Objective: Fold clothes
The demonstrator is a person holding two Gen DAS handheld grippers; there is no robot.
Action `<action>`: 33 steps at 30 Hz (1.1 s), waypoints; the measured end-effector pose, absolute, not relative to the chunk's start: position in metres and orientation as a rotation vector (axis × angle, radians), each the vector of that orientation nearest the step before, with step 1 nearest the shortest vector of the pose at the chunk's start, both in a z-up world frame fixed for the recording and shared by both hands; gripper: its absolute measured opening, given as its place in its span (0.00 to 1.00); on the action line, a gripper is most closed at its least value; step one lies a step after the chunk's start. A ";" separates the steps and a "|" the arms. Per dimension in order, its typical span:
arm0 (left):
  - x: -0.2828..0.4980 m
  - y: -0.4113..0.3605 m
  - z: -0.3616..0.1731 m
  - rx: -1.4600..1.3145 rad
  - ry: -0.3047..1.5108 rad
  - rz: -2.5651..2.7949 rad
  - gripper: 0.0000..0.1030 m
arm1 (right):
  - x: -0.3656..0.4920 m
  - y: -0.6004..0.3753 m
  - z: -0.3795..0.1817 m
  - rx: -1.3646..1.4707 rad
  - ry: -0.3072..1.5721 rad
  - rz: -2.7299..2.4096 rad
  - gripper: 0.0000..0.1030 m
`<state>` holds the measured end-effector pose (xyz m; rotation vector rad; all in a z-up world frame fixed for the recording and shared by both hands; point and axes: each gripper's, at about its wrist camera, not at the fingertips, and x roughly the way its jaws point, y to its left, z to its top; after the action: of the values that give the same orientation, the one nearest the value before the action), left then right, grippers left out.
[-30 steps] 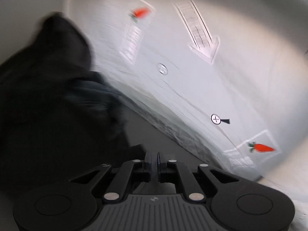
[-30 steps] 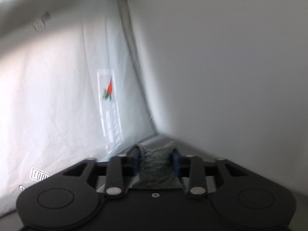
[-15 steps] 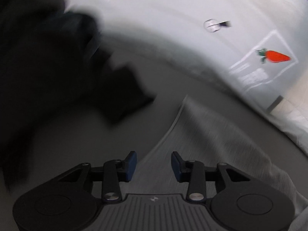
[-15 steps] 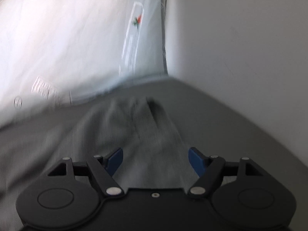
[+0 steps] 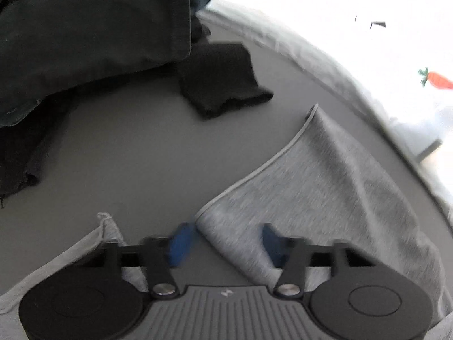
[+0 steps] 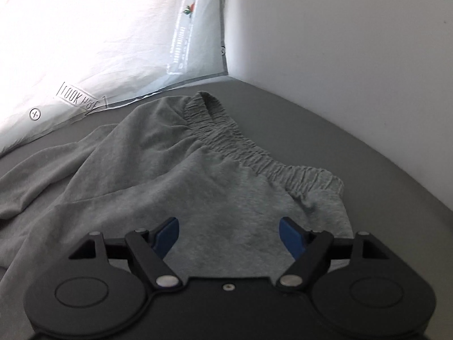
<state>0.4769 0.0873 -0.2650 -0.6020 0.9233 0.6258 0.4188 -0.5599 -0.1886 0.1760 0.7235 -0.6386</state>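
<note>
Where nothing holds anything: grey shorts point(image 6: 215, 175) loose.

The grey shorts point(image 6: 181, 170) are soft heathered knit cloth with a ribbed elastic waistband point(image 6: 254, 147), lying on a smooth matt grey table point(image 5: 141, 153) beside dark matt woven garments point(image 5: 85, 28).

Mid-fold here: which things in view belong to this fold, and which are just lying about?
In the job:
- grey shorts
- left hand-held gripper
- right hand-held gripper

Lying about:
- dark clothes pile
- black folded cloth
- white printed sheet
</note>
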 end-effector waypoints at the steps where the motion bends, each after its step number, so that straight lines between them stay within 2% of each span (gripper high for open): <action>1: 0.479 0.088 -0.268 -0.641 0.917 0.607 0.00 | 0.419 -0.558 -0.187 0.176 0.723 -0.636 0.76; 7: 0.510 0.097 -0.235 -0.736 0.772 0.548 0.00 | 0.429 -0.552 -0.182 0.150 0.713 -0.633 0.76; 14: 0.616 0.114 -0.151 -0.741 0.530 0.408 0.02 | 0.438 -0.552 -0.177 0.153 0.705 -0.640 0.76; 15: 0.630 0.114 -0.140 -0.723 0.497 0.398 0.05 | 0.439 -0.550 -0.177 0.146 0.706 -0.636 0.76; 17: 0.653 0.114 -0.120 -0.688 0.438 0.385 0.40 | 0.441 -0.545 -0.178 0.116 0.715 -0.633 0.76; 18: 0.654 0.112 -0.118 -0.672 0.427 0.395 0.47 | 0.441 -0.543 -0.179 0.101 0.722 -0.632 0.76; 21: 0.645 0.104 -0.140 -0.651 0.481 0.391 0.49 | 0.441 -0.537 -0.182 0.075 0.743 -0.629 0.76; 28: 0.596 0.095 -0.251 -0.693 0.811 0.476 0.47 | 0.448 -0.538 -0.187 0.085 0.767 -0.629 0.76; 31: 0.588 0.093 -0.281 -0.714 0.862 0.471 0.47 | 0.454 -0.537 -0.189 0.076 0.771 -0.629 0.77; 33: 0.595 0.089 -0.282 -0.711 0.829 0.465 0.48 | 0.456 -0.537 -0.189 0.076 0.771 -0.631 0.77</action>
<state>0.5950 0.0886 -0.2821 -0.7111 0.8288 0.4652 0.4558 -0.5370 -0.1892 0.0760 0.7715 -0.6307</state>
